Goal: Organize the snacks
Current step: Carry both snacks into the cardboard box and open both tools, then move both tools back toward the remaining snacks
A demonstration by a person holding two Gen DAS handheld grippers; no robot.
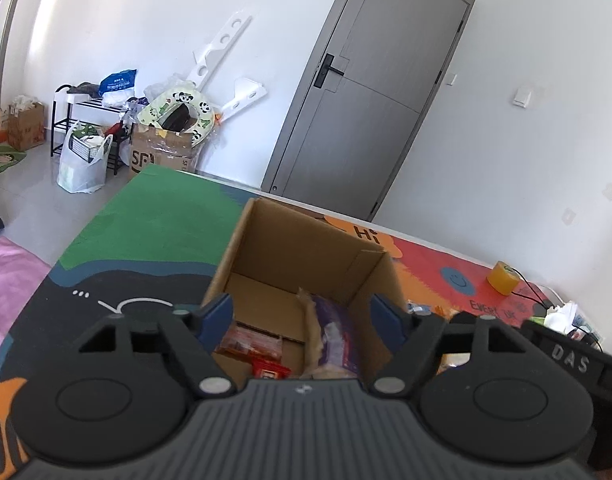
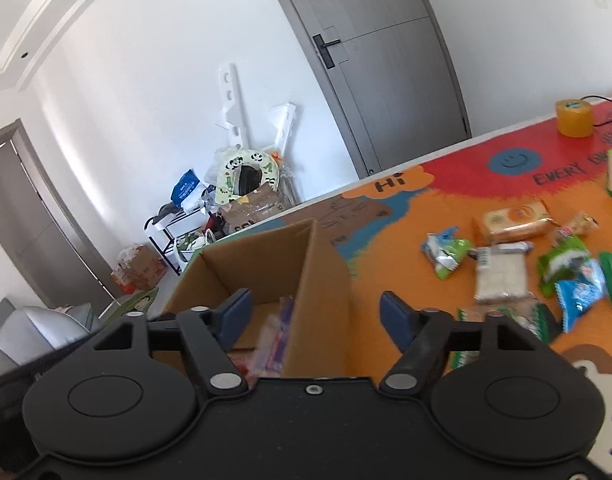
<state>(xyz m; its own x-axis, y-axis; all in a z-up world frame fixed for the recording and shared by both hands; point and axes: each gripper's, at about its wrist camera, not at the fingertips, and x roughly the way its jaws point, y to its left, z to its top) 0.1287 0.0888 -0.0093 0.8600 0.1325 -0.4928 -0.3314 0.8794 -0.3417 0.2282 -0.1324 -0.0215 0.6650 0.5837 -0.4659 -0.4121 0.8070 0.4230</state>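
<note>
Both the left gripper (image 1: 302, 314) and right gripper (image 2: 313, 312) hang spread and empty over the box (image 1: 266, 240), while loose snacks (image 2: 501, 276) at three o'clock look light, crinkly, best pinched mid-pack.

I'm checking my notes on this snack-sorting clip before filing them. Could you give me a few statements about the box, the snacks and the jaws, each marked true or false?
1. The cardboard box already holds some snack packets. True.
2. The left gripper has its jaws clamped on a packet. False: they stand open with nothing between them.
3. Loose snacks lie on the table mat to the right of the box. True, including a pale wafer pack.
4. The right gripper holds a green packet. False: its jaws are open and empty.
5. The grey door stands open. False: it is shut.
</note>
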